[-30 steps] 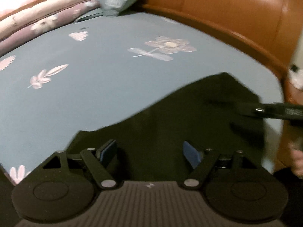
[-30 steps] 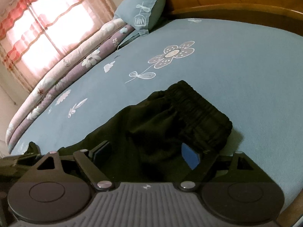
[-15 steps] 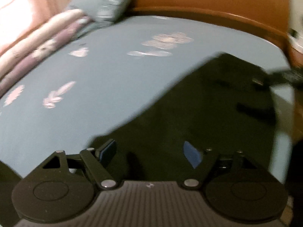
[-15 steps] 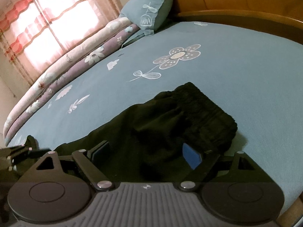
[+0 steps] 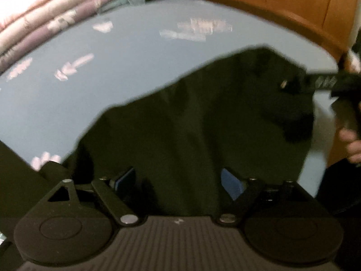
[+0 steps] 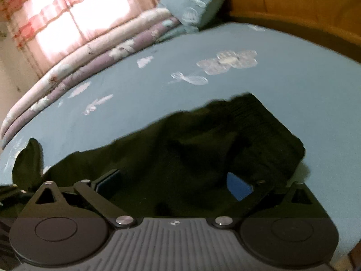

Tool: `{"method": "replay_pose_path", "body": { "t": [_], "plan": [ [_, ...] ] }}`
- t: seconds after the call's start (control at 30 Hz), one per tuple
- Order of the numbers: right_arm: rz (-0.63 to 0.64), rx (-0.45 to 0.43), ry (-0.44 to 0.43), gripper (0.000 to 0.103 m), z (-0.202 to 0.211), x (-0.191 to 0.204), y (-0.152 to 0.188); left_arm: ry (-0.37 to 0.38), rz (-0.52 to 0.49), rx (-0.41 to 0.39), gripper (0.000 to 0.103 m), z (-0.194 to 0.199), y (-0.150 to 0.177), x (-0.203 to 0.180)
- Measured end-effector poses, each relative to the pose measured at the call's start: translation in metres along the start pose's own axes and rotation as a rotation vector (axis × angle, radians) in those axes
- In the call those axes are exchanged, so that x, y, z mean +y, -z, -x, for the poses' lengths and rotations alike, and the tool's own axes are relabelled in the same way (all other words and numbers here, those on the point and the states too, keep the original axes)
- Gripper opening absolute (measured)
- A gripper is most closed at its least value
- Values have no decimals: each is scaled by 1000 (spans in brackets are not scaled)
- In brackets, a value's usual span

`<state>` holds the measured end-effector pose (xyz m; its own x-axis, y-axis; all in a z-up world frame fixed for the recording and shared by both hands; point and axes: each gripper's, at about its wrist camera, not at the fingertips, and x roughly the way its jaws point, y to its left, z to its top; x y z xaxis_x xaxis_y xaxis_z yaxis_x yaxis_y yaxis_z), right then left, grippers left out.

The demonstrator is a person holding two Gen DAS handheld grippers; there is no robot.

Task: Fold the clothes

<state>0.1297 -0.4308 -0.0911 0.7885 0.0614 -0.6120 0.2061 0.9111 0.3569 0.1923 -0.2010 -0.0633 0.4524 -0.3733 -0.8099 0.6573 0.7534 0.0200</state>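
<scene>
Both tools have their blue pads spread apart, nothing pinched; left tool (image 5: 179, 180) has pushed in closer over the black pants (image 6: 203, 153) than a second ago, right tool (image 6: 173, 185) moved in at the elastic waistband (image 6: 266, 122) end; pants lie bunched on the blue flowered bedsheet (image 6: 293, 94) near its edge; looks like both are lining up grips, fold stage unclear.

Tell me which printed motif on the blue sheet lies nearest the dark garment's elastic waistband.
The big round-petalled flower with its stem and leaves, straight beyond the waistband. The smaller leaf sprigs sit farther left, toward the rolled quilt.
</scene>
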Motion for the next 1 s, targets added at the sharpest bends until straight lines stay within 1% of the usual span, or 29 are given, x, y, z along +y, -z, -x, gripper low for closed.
{"method": "replay_pose_path", "body": {
  "t": [0.1, 0.17, 0.23, 0.33, 0.4, 0.5, 0.57, 0.77, 0.83, 1.0],
  "plan": [
    [43, -13, -31, 101, 5, 10, 0, -8, 71, -39, 84, 30, 0, 17],
    [100, -13, -40, 101, 7, 19, 2, -56, 117, -41, 84, 46, 5, 32],
    [150, -15, -42, 101, 6, 30, 4, -125, 171, -24, 88, 54, 9, 50],
    [203, 2, -62, 101, 1, 48, 6, -179, 268, 5, 88, 61, 28, 76],
    [218, 16, -77, 101, -4, 59, 7, -202, 329, 25, 88, 62, 41, 91],
    [245, 24, -103, 101, -12, 78, 8, -223, 366, 49, 88, 58, 55, 100],
    [267, 33, -118, 101, -16, 91, 10, -228, 381, 57, 88, 56, 60, 107],
    [373, 44, -110, 101, -24, 122, 21, -209, 459, 63, 84, 50, 48, 135],
    [387, 47, -109, 101, -25, 126, 23, -202, 486, 66, 70, 47, 44, 144],
    [355, 42, -149, 101, -23, 123, 18, -185, 551, 71, 69, 42, 33, 168]
  ]
}}
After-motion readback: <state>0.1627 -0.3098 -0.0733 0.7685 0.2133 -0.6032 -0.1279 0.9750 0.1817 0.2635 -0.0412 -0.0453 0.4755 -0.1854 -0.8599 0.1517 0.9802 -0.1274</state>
